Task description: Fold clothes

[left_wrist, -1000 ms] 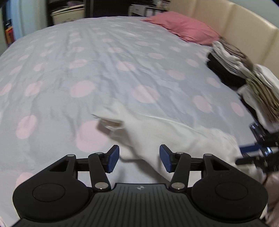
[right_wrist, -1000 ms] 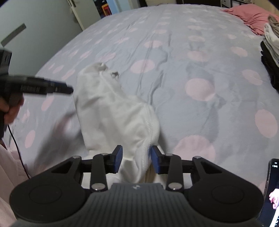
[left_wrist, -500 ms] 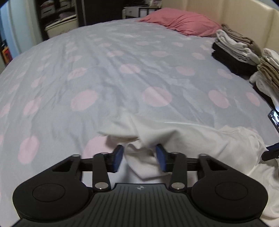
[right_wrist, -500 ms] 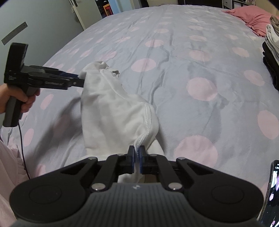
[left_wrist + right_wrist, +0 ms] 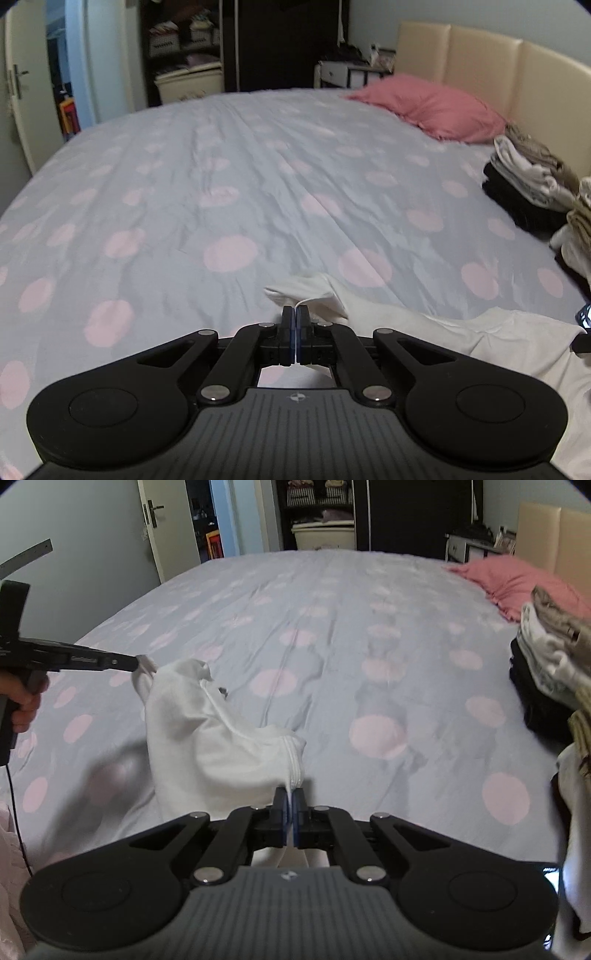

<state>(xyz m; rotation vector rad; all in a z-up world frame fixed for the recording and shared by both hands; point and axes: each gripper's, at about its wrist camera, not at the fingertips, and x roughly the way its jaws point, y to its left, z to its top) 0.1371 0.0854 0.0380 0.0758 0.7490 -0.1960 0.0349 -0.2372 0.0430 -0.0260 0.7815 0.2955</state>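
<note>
With its jaws pressed together on a pinch of white cloth, the left gripper (image 5: 296, 334) holds one corner of the white garment (image 5: 221, 746), while the right gripper (image 5: 291, 819) is clamped in the same way on a ribbed, stitched hem at the opposite end. Seen from the right wrist, the garment hangs slack between the two holds, sagging in the middle just above the bed (image 5: 332, 627), with a tag or small dark mark near its neckline. Judged from the drape, the fabric is light, thin and limp: it will not keep a shape unsupported, and a fold should hold only once it is laid flat. Seams, hems and corners look like the firmest places to take hold, since loose cloth may slip from narrow pads. A hand (image 5: 22, 701) at the left edge grips the handle of the left gripper. Beyond lie a pink pillow (image 5: 432, 107) and a stack of folded clothes (image 5: 532, 184) by the headboard. Hidden or unclear: the garment's lower part is cut off behind both gripper bodies, so its type and full outline cannot be told; a lit screen at the right edge is cropped.
</note>
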